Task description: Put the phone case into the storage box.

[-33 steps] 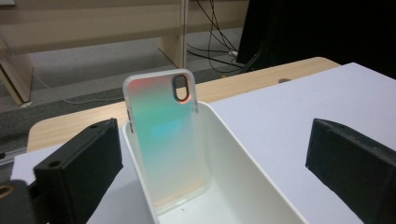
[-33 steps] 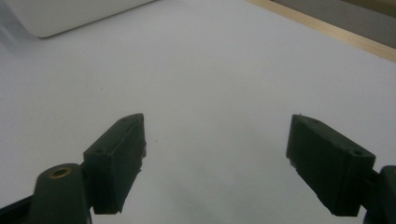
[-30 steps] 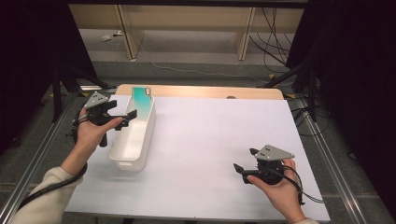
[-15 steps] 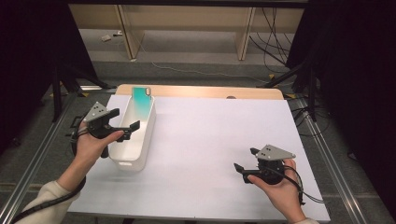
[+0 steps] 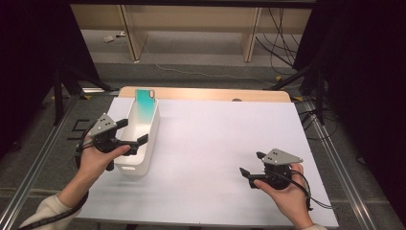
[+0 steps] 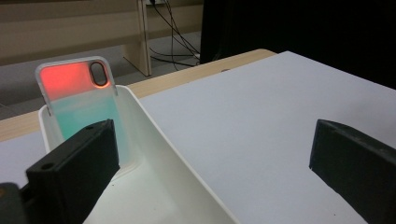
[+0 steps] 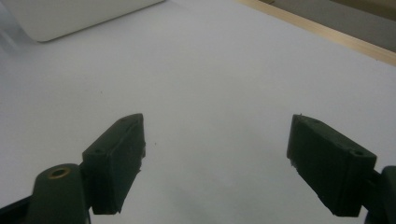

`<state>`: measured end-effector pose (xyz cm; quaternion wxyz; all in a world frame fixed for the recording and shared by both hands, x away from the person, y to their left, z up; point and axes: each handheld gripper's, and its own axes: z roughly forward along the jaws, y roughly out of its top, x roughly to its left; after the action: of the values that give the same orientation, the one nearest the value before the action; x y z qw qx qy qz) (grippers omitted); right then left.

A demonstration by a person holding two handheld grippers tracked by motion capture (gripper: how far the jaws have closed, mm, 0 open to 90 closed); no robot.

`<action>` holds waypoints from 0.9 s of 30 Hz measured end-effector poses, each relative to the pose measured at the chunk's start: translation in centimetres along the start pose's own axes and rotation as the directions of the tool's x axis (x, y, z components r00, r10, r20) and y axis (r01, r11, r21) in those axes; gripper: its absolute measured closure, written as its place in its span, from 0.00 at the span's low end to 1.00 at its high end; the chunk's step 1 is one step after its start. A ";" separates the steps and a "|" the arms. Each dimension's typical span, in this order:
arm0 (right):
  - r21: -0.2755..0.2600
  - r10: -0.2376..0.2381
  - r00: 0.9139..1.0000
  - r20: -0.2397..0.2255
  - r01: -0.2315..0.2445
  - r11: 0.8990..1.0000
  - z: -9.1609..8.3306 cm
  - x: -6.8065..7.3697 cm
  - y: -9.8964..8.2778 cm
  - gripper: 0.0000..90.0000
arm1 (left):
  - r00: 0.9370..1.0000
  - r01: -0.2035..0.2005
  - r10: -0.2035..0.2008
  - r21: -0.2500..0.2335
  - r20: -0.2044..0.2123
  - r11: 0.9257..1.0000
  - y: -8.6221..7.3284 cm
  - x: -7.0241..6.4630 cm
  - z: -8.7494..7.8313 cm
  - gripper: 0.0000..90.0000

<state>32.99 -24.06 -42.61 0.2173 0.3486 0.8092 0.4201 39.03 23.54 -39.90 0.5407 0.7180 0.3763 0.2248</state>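
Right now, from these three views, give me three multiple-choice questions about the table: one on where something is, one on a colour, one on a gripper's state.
1. Where is the phone case?
A. Flat on the white table sheet
B. Standing at the far end of the white bin
C. Held in the right gripper

2. What colour is the top band of the phone case in the left gripper view?
A. Red-orange
B. Blue
C. Black

3. How do the left gripper's jaws stand?
A. Shut on the phone case
B. Shut on nothing
C. Wide open

Answers: 1 B, the case leans upright against the bin's far wall. 2 A, the band beside the camera hole glows red-orange above teal. 3 C, a broad gap separates the two black jaws.
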 end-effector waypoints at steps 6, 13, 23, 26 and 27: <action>0.000 0.006 1.000 -0.002 -0.006 1.000 0.0 0.0 0.0 0.23 | 1.000 -0.003 0.003 0.001 0.011 1.000 -0.3 -0.6 -0.2 0.01; -0.001 0.006 1.000 -0.004 -0.006 1.000 0.0 0.1 0.0 0.23 | 1.000 -0.004 0.004 0.001 0.020 1.000 -0.7 -1.0 -0.5 0.01; -0.001 0.004 1.000 -0.004 -0.004 1.000 0.0 0.1 0.1 0.23 | 0.999 -0.007 0.007 0.005 0.035 1.000 -1.5 -1.6 -0.8 0.01; -0.005 -0.003 1.000 0.002 0.003 1.000 0.0 0.1 0.0 0.23 | 0.999 -0.008 0.008 0.004 0.042 1.000 -1.7 -1.9 -0.9 0.01; -0.005 -0.002 1.000 0.001 0.002 1.000 0.0 0.1 0.0 0.23 | 0.999 -0.010 0.010 0.005 0.043 1.000 -1.7 -2.0 -1.0 0.01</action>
<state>32.95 -23.96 -42.59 0.2190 0.3473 0.8084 0.4218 36.59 22.83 -41.07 0.5456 0.7259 0.3618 0.2110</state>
